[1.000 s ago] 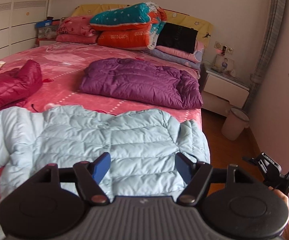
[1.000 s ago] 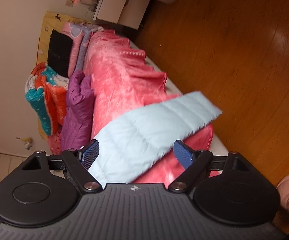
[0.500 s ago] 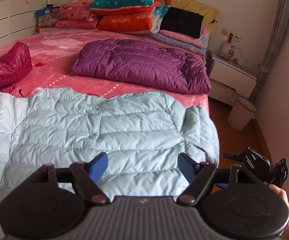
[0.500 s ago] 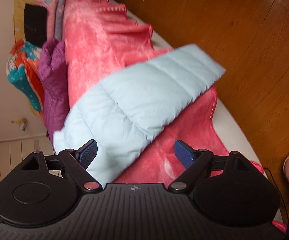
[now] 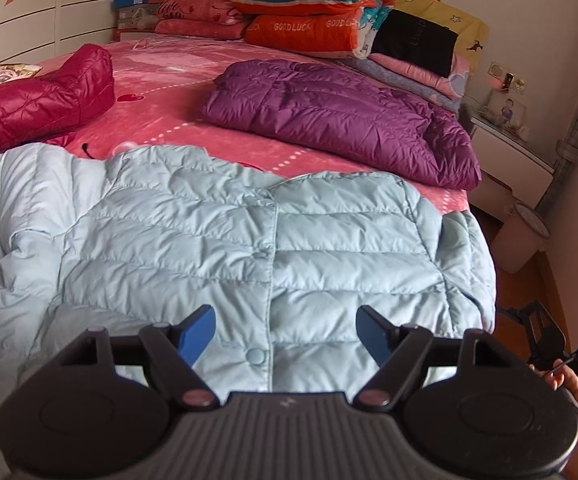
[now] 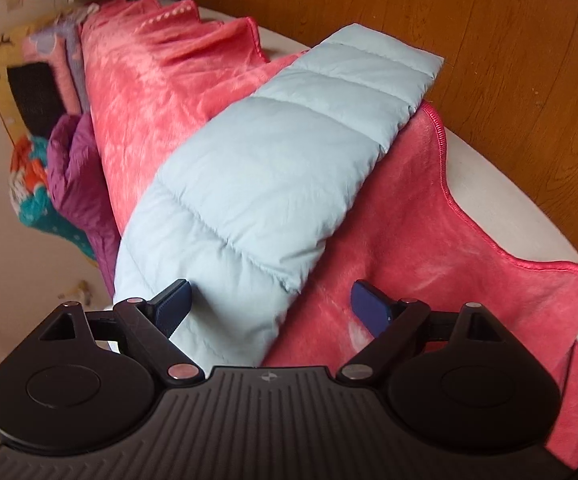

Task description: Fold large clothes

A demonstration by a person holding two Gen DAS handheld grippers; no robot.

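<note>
A light blue quilted jacket (image 5: pixel 217 240) lies spread front-up on the pink bed (image 5: pixel 177 120), its snap placket running down the middle. My left gripper (image 5: pixel 285 330) is open and empty just above the jacket's lower front. One sleeve (image 6: pixel 289 148) of the jacket hangs over the bed's side edge in the right wrist view. My right gripper (image 6: pixel 275 308) is open and empty, close to the upper part of that sleeve. The right gripper also shows at the lower right of the left wrist view (image 5: pixel 545 336).
A folded purple jacket (image 5: pixel 341 116) lies beyond the blue one. A dark red jacket (image 5: pixel 37 100) lies at the left. Stacked quilts and pillows (image 5: pixel 309 12) sit at the headboard. A nightstand (image 5: pixel 509 156) and a bin (image 5: pixel 523 236) stand right of the bed on the wooden floor (image 6: pixel 469 32).
Both grippers have moved closer to the blue jacket. The left came in lower over its front; the right closed in on the hanging sleeve. Both stayed open.
</note>
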